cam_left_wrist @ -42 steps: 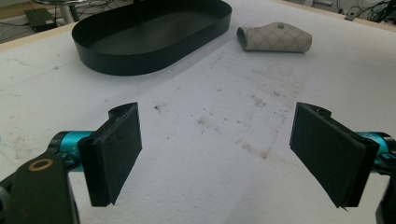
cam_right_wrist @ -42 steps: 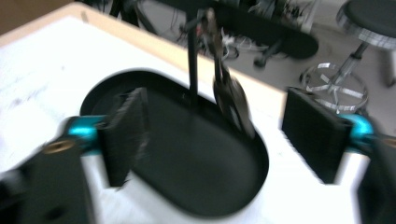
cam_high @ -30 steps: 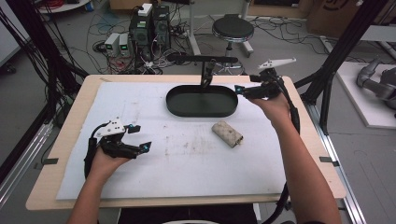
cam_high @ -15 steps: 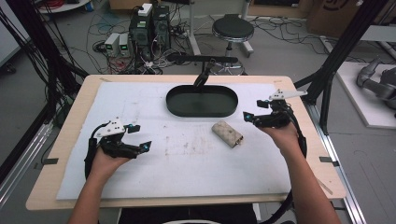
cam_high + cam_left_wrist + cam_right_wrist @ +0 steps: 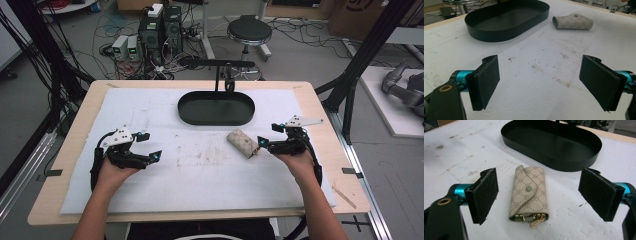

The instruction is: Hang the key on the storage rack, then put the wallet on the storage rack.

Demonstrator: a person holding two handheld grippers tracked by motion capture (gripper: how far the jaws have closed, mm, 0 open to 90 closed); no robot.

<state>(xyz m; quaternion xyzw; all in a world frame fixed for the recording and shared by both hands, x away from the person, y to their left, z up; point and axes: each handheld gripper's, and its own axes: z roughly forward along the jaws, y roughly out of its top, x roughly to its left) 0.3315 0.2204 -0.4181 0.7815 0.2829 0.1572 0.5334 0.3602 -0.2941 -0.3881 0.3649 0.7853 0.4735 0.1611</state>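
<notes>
My right gripper [image 5: 261,143] rests low over the white mat [image 5: 200,170] on the counter [image 5: 320,110], at the right of the high view. Its fingers [image 5: 484,195] stand wide apart and hold nothing. The beige key pouch [image 5: 530,193] lies flat on the mat between them, touching neither pad. In the right gripper view, the pouch lies lengthwise along my line of sight: its snap flap faces up, and its open end, with gold hardware showing, points toward me.

In the high view the key pouch [image 5: 242,142] lies just beside the right fingertips, on their left, and near the front rim of the black oval tray [image 5: 216,120]. Pouch and tray are apart; a strip of bare mat separates them. The tray holds nothing visible. Directly behind the tray a black stand [image 5: 220,75] rises from the far edge of the counter.

My left gripper [image 5: 147,145] rests on the left part of the mat, well apart from the pouch and the tray. Its fingers [image 5: 485,83] are also spread wide, with only stained mat between them. In the left gripper view the tray [image 5: 506,22] lies ahead to the left and the pouch [image 5: 572,22] ahead to the right.

Nothing lies between the right fingers and the pouch. Beyond the counter, a stool [image 5: 249,31] and computer cases [image 5: 162,27] stand on the floor among loose cables.
</notes>
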